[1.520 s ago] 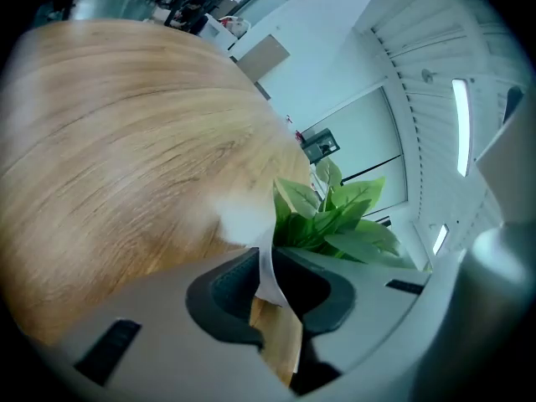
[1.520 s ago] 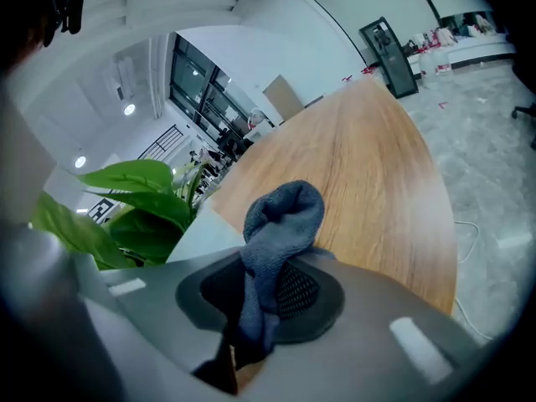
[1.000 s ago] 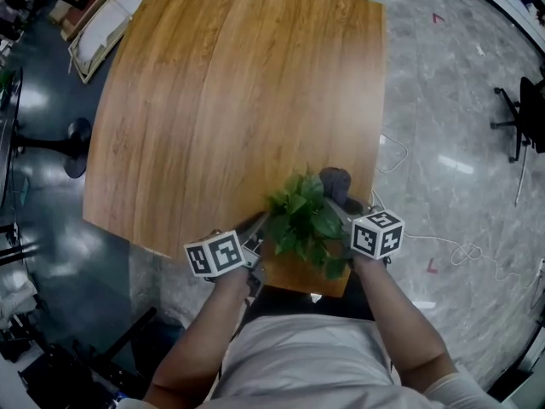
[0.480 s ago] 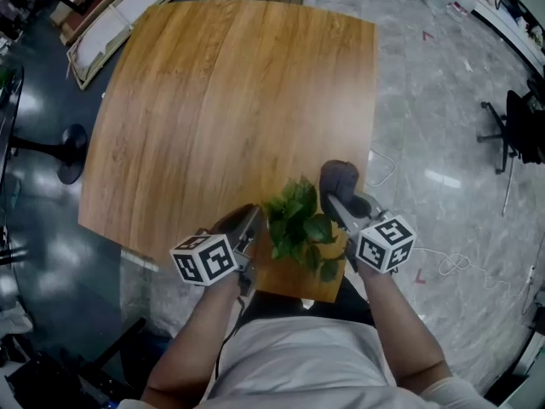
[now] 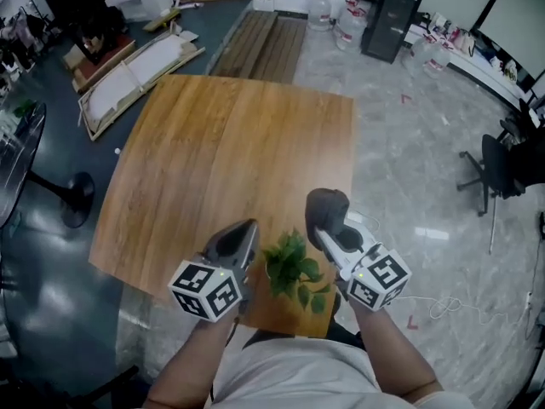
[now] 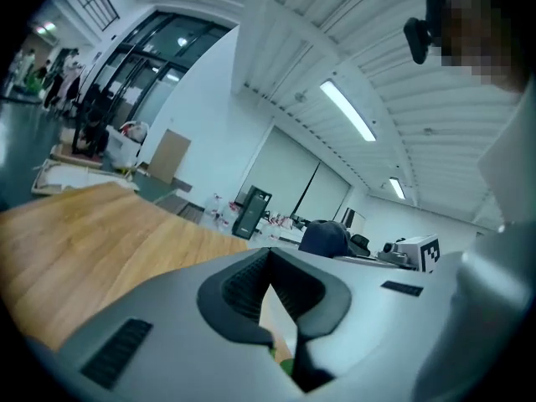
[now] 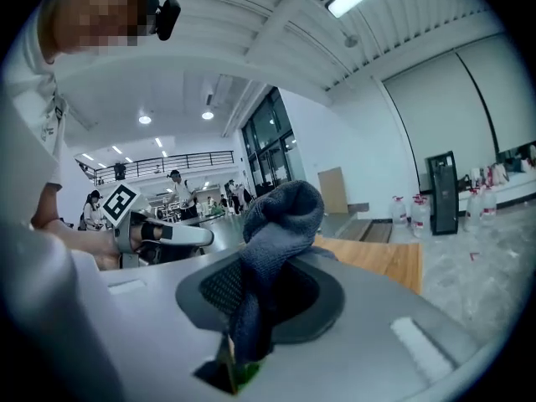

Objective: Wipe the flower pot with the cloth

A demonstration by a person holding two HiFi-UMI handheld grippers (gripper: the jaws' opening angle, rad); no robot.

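Observation:
A small green plant point(image 5: 292, 267) stands at the near edge of the wooden table point(image 5: 230, 143); its leaves hide the flower pot. My left gripper point(image 5: 241, 228) is just left of the plant, tilted upward, with its jaws shut and nothing between them point(image 6: 272, 291). My right gripper point(image 5: 328, 228) is just right of the plant, shut on a dark grey cloth point(image 5: 328, 204) that bunches above its jaws point(image 7: 276, 216). In the left gripper view, the cloth point(image 6: 325, 237) and the right gripper's marker cube point(image 6: 416, 251) show beyond the jaws. Neither gripper touches the plant.
The table's right edge runs close to the right gripper. On the floor are a black office chair point(image 5: 502, 160) at the right, a black cabinet point(image 5: 387, 28) and water bottles point(image 5: 324, 7) beyond the table, flat boards point(image 5: 136, 75) at the left, and a cable point(image 5: 460, 305).
Both grippers have risen away from the plant's sides and tilted upward. The cloth has gone up with the right gripper. The head view has tipped up, showing more of the room.

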